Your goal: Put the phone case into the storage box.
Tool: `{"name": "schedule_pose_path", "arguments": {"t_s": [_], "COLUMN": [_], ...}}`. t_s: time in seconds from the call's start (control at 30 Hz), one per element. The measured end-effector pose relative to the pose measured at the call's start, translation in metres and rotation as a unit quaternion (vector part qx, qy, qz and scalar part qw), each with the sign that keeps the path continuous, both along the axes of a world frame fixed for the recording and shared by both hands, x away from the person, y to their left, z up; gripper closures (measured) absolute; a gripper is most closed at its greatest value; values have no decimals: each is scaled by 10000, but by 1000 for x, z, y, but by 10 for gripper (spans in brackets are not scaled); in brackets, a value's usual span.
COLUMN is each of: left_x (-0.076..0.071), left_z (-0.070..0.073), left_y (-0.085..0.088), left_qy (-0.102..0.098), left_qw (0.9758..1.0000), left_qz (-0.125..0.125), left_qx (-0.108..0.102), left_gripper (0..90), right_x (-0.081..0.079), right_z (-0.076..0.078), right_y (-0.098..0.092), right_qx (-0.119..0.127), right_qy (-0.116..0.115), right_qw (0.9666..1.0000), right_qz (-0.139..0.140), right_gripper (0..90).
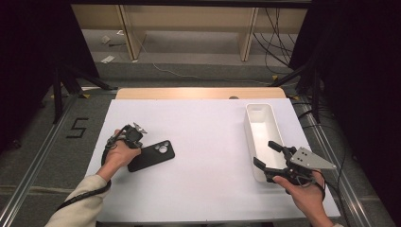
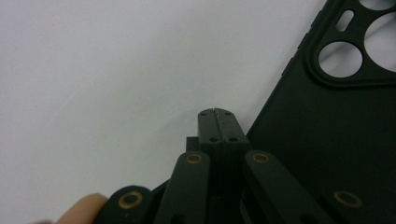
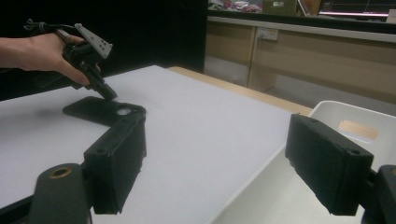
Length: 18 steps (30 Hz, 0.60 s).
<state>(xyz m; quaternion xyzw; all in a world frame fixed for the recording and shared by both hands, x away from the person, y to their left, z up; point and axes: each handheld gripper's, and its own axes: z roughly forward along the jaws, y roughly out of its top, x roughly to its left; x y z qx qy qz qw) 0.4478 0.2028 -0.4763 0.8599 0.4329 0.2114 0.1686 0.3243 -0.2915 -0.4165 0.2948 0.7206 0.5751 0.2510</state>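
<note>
Left gripper [image 1: 134,134] pinched shut, tips hovering just beside the phone case [image 1: 152,155] lying flat, long axis running toward the tray [image 1: 260,137]. Right gripper [image 1: 273,158] gaping wide, empty, idling well apart.

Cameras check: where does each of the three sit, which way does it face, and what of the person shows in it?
High view: above the person's side, looking forward and down on the white table; both forearms enter from the bottom, left gripper by the black phone case, right gripper over the white bin.
Left gripper view: on the left gripper, looking down its shut jaws at the table and case.
Right gripper view: on the right gripper, looking across the table between its open jaws.
Shared: high and right gripper views both show the left hand, case and bin.
</note>
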Motion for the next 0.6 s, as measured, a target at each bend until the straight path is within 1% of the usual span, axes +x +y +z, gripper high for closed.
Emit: {"name": "schedule_pose_path", "arguments": {"t_s": [0.17,0.23,0.37,0.6], "left_x": [-5,-7,-11,-19], "left_z": [1,1,1,1], "left_y": [-1,-1,-1,-1], "left_qy": [27,50,44,93], "left_qw": [10000,10000,9999,9997], "left_qz": [-44,-73,-109,-202], "left_qx": [57,35,66,100], "left_gripper": [899,899,899,899], "right_x": [0,0,0,0], "right_z": [0,0,0,0], "right_y": [0,0,0,0], "right_qx": [16,16,19,21], "right_qy": [2,1,-2,-8], "right_qw": [10000,10000,10000,10000], "right_qz": [-11,-12,-12,-9], "right_gripper": [214,214,214,214]}}
